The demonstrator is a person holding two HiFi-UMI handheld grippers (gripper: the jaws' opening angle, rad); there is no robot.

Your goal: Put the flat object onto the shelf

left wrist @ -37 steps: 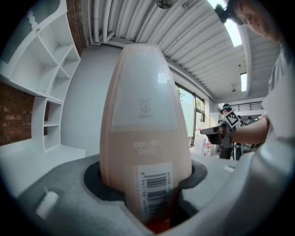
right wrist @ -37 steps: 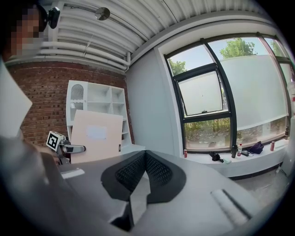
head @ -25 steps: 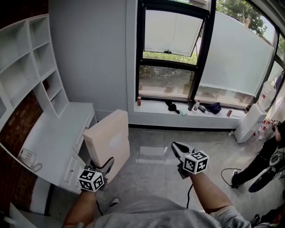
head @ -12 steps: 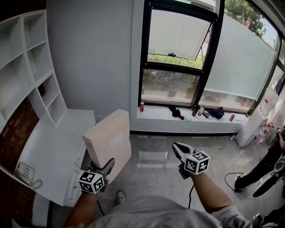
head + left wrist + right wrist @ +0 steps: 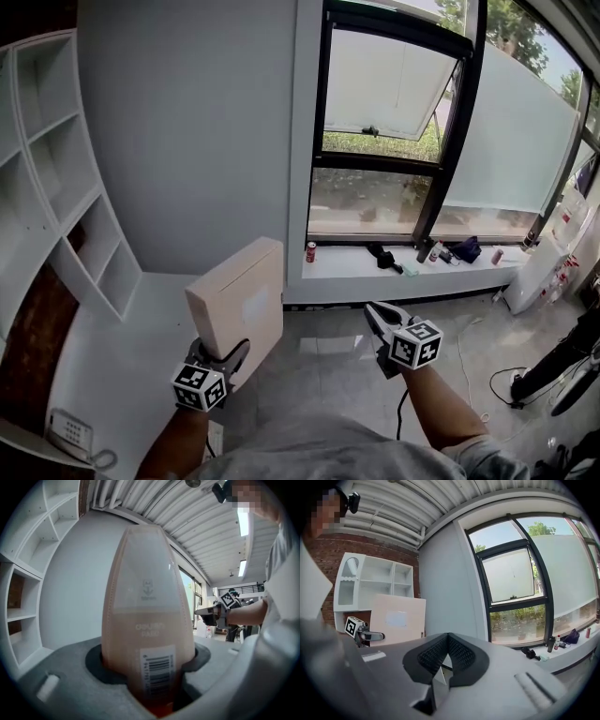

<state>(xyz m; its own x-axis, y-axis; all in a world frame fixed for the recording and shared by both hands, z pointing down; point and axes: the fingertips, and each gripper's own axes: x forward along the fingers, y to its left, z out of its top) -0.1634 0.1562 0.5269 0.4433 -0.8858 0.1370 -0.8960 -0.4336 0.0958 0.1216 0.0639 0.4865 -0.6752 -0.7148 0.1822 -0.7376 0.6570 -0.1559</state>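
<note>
Grey wall ahead, a big window [image 5: 394, 141] to the right with a can [image 5: 310, 251] and oddments on its sill, and the white shelf [image 5: 56, 127] climbing the left side above a white worktop [image 5: 103, 366]. And here's the box [image 5: 239, 305]: pale pink, flat, held up on edge in the air in front of the person, just off the worktop's near corner and well short of the shelf's compartments. The left hand-held gripper [image 5: 217, 356] has it, clamped on the bottom edge, and its own view shows the barcode end of the box [image 5: 147, 620] seated deep between the jaws with the rest towering overhead. The right hand-held gripper [image 5: 377, 314] hangs off to the side over the floor, closed on nothing, its ridged pads pressed together at the tips [image 5: 446, 641]. From over there you can see the box's broad face [image 5: 396, 618] with a pale label on it. It looks like a stiff, light carton, so weight shouldn't trouble anyone, but I'd say it's awkward: a tall slab pinched at one low edge wants to swing or twist, and that smooth skin could slide in the pads. The middle of the bottom edge is a sound place to grip it. A second pinch from the free hand-held gripper on the side edge would steady it for sliding into a compartment.
</note>
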